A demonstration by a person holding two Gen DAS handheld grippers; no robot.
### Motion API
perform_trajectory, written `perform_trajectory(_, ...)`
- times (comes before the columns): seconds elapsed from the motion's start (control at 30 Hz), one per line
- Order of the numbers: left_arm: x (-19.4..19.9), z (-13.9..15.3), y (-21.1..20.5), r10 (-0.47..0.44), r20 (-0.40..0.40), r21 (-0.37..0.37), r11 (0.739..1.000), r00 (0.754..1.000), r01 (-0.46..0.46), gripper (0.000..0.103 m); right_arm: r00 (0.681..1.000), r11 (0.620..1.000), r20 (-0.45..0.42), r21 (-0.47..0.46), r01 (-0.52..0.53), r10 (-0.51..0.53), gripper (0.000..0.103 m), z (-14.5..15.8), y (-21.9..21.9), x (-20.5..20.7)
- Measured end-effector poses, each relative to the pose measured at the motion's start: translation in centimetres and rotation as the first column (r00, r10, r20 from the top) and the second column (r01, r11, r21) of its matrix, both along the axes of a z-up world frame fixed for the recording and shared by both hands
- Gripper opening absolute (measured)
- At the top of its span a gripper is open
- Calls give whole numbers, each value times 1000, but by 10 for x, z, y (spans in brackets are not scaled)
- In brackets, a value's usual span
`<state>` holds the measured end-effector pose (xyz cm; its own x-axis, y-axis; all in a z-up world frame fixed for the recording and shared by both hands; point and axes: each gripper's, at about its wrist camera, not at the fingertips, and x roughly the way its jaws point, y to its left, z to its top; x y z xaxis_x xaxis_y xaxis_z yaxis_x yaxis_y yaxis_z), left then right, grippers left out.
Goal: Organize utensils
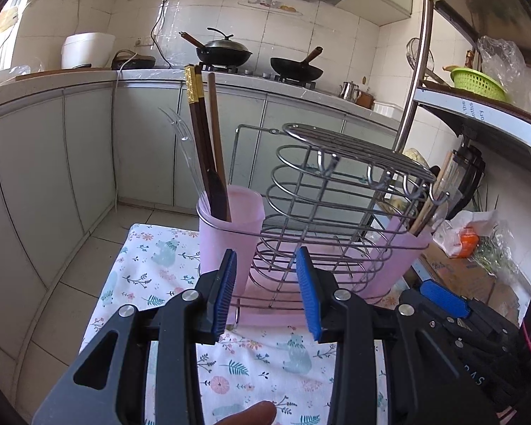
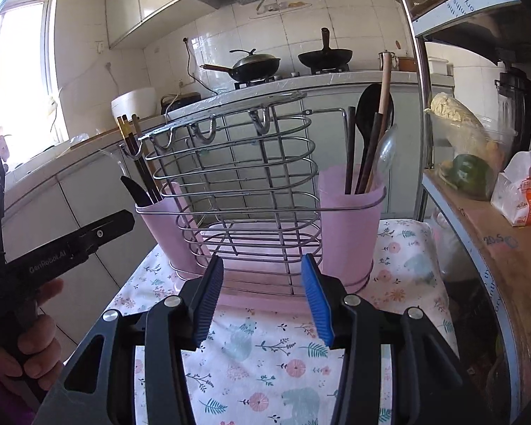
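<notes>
**Both grippers empty before the utensil rack**

The left gripper (image 1: pixel 267 292) and right gripper (image 2: pixel 262 297) hang wide open, holding nothing — each just short of the wire rack (image 2: pixel 237 177) on the floral cloth (image 2: pixel 265 372). Its left pink cup (image 1: pixel 230 237) holds chopsticks (image 1: pixel 198 134) and a black knife (image 2: pixel 136 191); the right pink cup (image 2: pixel 350 226) holds spoons (image 2: pixel 373 109).

A wire utensil rack (image 2: pixel 244 191) of chromed steel stands upright on the floral cloth (image 2: pixel 265 354), hooks along its top edge. A translucent pink cup (image 2: pixel 350 233) sits at each end. The right cup holds a black spoon (image 2: pixel 368 109), a clear plastic spoon (image 2: pixel 386 156), dark chopsticks (image 2: pixel 350 148) and a pale wooden handle (image 2: pixel 386 88), all upright. The left cup (image 1: pixel 230 237) holds gold-banded dark chopsticks (image 1: pixel 198 131), a brown stick (image 1: pixel 216 131), a black knife (image 2: pixel 134 191) and a clear fork (image 1: pixel 180 131).
</notes>
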<state>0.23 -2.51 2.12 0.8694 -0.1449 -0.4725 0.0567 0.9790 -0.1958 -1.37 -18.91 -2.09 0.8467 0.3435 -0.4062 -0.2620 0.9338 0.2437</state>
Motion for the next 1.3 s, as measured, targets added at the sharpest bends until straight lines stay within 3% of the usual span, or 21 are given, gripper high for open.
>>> perform_trajectory(0.63,-40,8,-14,-50,-4,0,999,999,50,35,998,998,42,29,54,-55,45,11,-8,-35)
perform_trajectory(0.93,-47,7,-17,-51,-6,-2,999,999,51,35,997,997,36,49,68,-69,45,11,-14,-40)
perform_trajectory(1.3,-54,5,-21,-50,0,11,999,999,50,35,988,990,89,83,118,-125,45,15,-21,-53)
